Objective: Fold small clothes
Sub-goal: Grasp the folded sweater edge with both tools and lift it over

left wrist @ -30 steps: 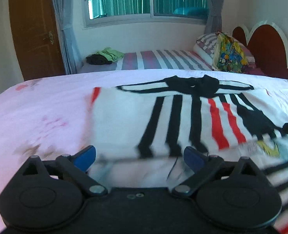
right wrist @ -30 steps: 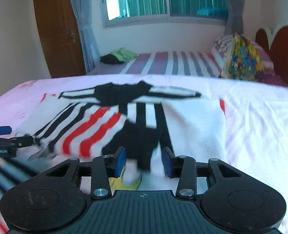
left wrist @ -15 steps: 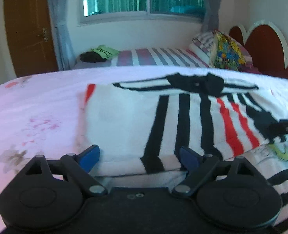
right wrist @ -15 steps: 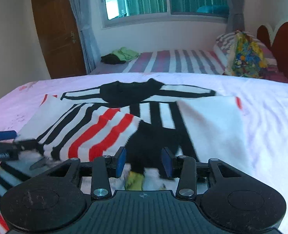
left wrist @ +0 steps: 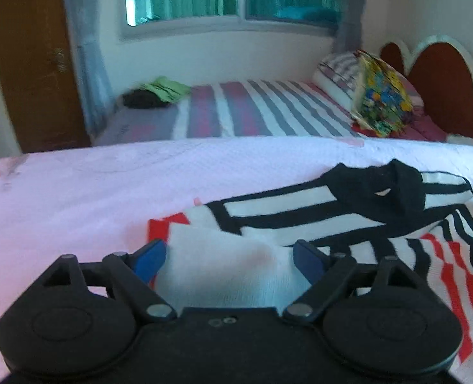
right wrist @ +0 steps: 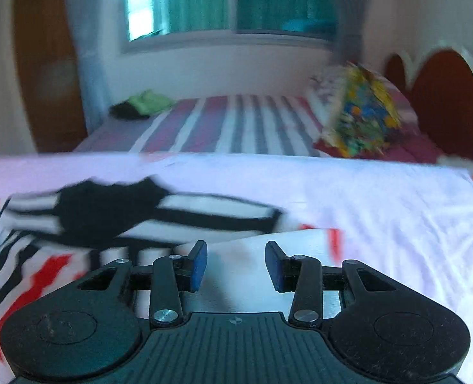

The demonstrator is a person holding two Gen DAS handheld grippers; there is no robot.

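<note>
Left wrist: my left gripper (left wrist: 228,260) closing, wide still, white fold of striped shirt (left wrist: 348,224) between the pads, shirt on the pink bedsheet (left wrist: 76,198). Right wrist: my right gripper (right wrist: 235,264) part-open over the shirt's white edge, gripping nothing.

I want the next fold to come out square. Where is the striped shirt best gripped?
Probably the striped shirt at its near white folded edges, one corner per gripper, approached low from the near side. The fabric bunches up there between the closing left gripper and the right gripper.
</note>
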